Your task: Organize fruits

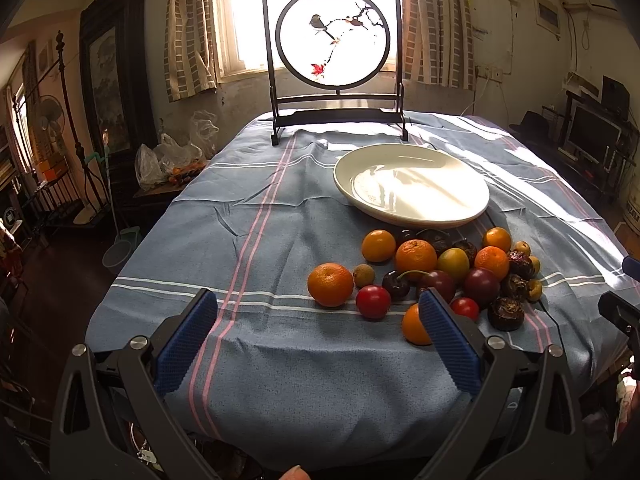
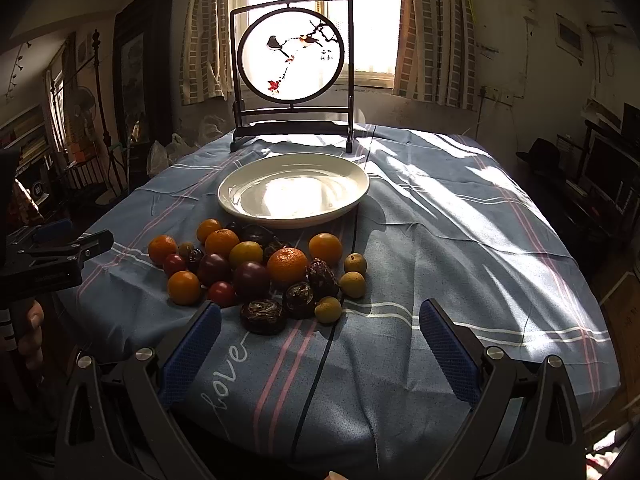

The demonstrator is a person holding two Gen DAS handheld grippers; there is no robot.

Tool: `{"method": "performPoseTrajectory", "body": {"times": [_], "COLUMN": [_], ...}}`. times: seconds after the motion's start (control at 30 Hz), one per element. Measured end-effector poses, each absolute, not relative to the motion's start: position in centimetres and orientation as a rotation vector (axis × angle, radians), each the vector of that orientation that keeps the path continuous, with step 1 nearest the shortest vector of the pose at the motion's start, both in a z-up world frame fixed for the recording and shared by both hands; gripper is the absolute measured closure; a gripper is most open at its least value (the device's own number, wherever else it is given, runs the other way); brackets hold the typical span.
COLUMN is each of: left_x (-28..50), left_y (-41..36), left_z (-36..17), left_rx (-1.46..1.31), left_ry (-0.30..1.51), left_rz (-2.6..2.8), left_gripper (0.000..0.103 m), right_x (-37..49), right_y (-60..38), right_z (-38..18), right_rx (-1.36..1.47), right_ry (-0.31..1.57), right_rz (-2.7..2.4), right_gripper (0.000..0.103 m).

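A pile of fruit lies on the blue striped tablecloth: oranges, red and dark plums, small yellow-green fruits and wrinkled dark fruits. It also shows in the right wrist view. An empty white plate sits just behind the pile, and also shows in the right wrist view. My left gripper is open and empty, low over the cloth, near-left of the pile; its right finger covers part of an orange. My right gripper is open and empty, near-right of the pile. The left gripper also appears at the left edge of the right wrist view.
A framed round bird screen stands at the table's far edge behind the plate. The table's near edge drops off just below the grippers. Furniture, plastic bags and a fan crowd the room's left side; a monitor desk stands at right.
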State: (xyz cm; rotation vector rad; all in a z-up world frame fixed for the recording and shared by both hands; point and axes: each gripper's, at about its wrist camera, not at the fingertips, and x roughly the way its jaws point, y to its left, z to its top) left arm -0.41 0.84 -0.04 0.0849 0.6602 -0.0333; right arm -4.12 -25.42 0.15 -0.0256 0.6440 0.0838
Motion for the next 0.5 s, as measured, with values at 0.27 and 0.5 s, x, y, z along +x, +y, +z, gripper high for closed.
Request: {"method": "performPoseTrajectory", "body": {"times": [0.27, 0.5], "left_x": [-0.41, -0.40], "left_y": [0.84, 0.83], "left_z": [-0.05, -0.05], "left_rx": [0.086, 0.085], "left_ry": [0.660, 0.660], "left_rz": [-0.033, -0.033], "left_gripper": [0.004, 0.004], "right_x": [-4.13, -4.18], "right_y": [-25.49, -25.52], "right_z": [0.12, 0.06], "right_rx": [-0.025, -0.023], "right_ry": [0.645, 0.645], "right_rz": [0.084, 0.084], "right_gripper": [0.004, 0.004]}}
